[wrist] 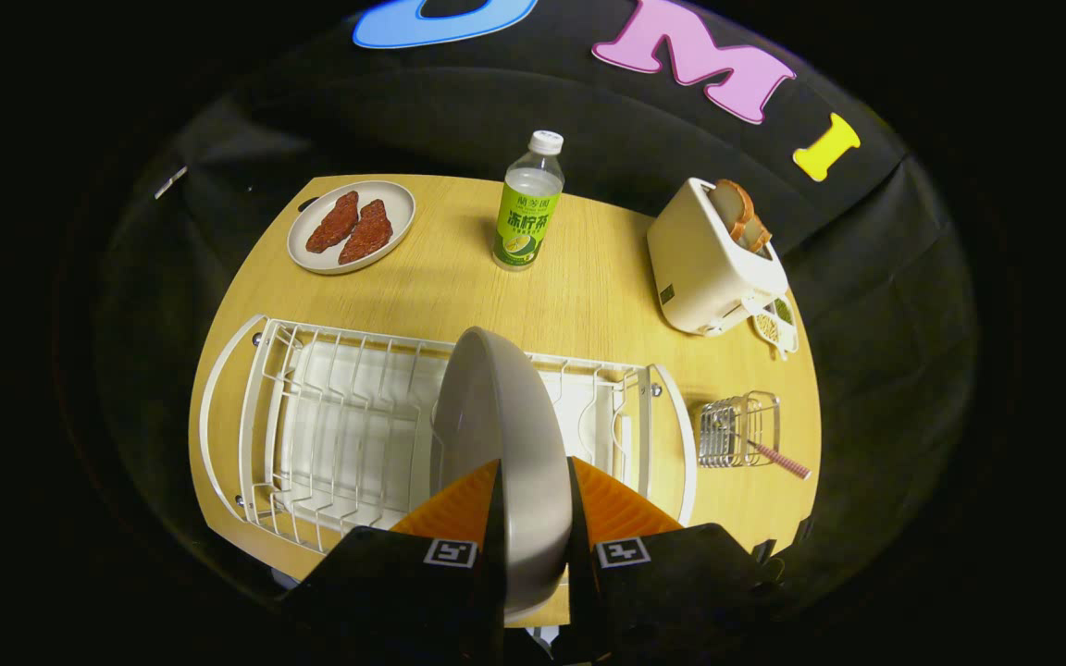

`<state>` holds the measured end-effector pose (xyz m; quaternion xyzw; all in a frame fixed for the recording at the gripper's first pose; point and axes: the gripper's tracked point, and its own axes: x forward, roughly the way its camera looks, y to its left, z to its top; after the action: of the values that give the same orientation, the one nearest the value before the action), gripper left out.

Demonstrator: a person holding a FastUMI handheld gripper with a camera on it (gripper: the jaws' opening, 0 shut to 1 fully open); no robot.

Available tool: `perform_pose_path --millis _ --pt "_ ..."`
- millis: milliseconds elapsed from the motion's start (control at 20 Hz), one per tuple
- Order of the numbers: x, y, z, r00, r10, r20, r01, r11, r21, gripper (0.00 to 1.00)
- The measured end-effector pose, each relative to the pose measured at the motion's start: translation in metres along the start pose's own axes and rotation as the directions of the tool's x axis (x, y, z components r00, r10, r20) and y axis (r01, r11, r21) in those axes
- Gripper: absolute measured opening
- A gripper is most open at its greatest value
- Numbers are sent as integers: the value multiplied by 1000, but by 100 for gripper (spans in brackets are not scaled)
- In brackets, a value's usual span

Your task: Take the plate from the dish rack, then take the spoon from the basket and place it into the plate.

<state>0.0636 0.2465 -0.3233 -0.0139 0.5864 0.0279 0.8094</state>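
A grey plate (496, 425) stands on edge between my fingers, its rim pressed from both sides, so my gripper (533, 476) is shut on it. The plate hangs above the white wire dish rack (329, 425), which lies just ahead and to the left of the fingers. To the right of the rack sits a small wire basket (738, 430) with a pink-handled spoon (778, 458) leaning out of it toward the table's near right corner.
On the wooden table (588, 287) beyond the rack stand a green-labelled bottle (527, 205), a plate with two reddish pieces of meat (352, 227) at the far left, and a cream toaster (709, 259) holding bread at the far right, with a small dish (775, 326) beside it.
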Motion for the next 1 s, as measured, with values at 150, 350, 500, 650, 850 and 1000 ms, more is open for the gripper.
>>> perform_pose_path --millis 150,350,500,650,850,1000 --pt "-11 -4 19 998 -24 65 29 997 -73 31" --pt "-21 -20 26 991 68 113 -68 998 -8 30" --pt "-41 -47 22 967 186 171 -200 978 66 30" --pt "-61 -73 5 928 309 209 -347 922 175 30" --pt "-84 -125 -27 881 388 272 -459 839 291 30" --pt "-99 -161 -65 860 413 299 -498 806 320 30"
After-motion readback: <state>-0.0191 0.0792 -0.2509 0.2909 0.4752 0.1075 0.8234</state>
